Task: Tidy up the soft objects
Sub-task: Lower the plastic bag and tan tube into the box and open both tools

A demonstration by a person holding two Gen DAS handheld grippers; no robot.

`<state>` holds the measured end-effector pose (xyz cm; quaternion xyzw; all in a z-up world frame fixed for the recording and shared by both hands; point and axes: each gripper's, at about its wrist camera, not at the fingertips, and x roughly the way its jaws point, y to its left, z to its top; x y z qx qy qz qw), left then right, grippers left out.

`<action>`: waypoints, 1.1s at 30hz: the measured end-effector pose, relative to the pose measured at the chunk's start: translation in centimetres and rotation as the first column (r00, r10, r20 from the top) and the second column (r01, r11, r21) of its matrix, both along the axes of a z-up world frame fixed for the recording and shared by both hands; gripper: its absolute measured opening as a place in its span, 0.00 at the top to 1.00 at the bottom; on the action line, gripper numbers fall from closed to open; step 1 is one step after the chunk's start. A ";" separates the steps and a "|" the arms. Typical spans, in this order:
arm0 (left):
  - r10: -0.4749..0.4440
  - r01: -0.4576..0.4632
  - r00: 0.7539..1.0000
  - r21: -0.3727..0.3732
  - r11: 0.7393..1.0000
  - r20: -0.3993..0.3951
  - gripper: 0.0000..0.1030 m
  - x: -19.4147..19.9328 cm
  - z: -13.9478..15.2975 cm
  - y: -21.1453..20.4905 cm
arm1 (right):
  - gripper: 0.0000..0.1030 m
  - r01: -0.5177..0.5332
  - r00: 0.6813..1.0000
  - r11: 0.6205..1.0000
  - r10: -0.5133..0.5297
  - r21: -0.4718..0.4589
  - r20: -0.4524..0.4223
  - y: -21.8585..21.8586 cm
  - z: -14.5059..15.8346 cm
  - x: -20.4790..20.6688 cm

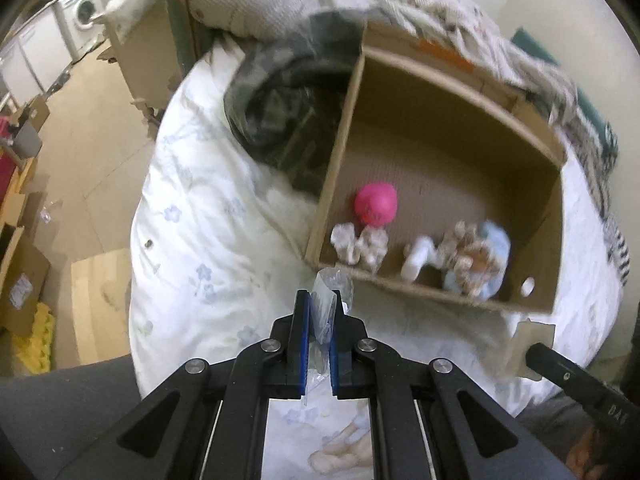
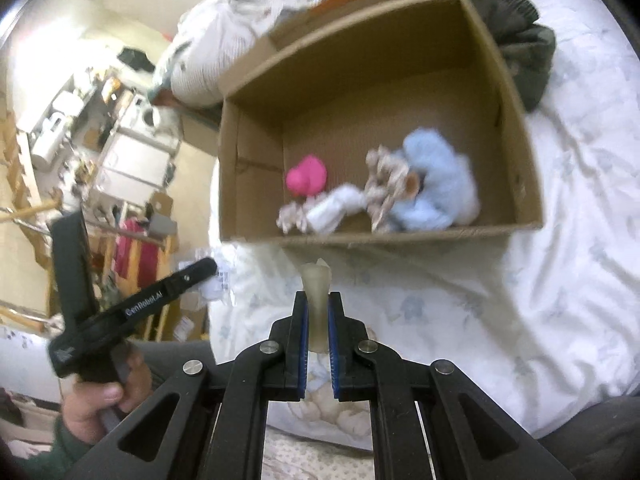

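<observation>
Mid-task. The cardboard box (image 2: 516, 128) on the bed (image 2: 580, 200) holds a pink toy (image 2: 307, 176), pale-blue plush (image 2: 436, 188) and small soft pieces. Left tongs (image 1: 320, 312) pinch clear plastic (image 1: 325, 300); right tongs (image 2: 317, 312) pinch a pale strip (image 2: 317, 296), box at 12 o'clock. Both items remain outside.

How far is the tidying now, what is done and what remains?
Done: the pink toy, light blue plush and white plush lie in the cardboard box. In hand: both tongs, left and right, pinch thin clear plastic. Left: whatever that plastic holds, hanging outside the box.
</observation>
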<state>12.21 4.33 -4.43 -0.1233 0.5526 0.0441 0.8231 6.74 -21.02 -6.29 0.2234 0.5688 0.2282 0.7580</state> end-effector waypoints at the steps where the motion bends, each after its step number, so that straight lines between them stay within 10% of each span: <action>1: 0.006 -0.006 1.000 -0.002 1.000 0.013 0.93 0.0 0.2 0.1 | 0.90 0.004 1.000 1.000 -0.004 0.014 0.010 -0.6 0.4 0.3; 20: -0.174 0.178 0.954 0.009 0.984 0.244 0.93 5.6 7.7 -5.3 | 0.90 0.063 0.979 0.991 -0.083 0.114 0.188 -4.8 3.3 7.1; 33: -0.141 0.121 0.971 0.113 0.986 0.192 0.93 8.4 1.1 -5.4 | 0.90 0.020 0.990 1.000 -0.020 -0.003 0.138 -2.2 0.2 7.9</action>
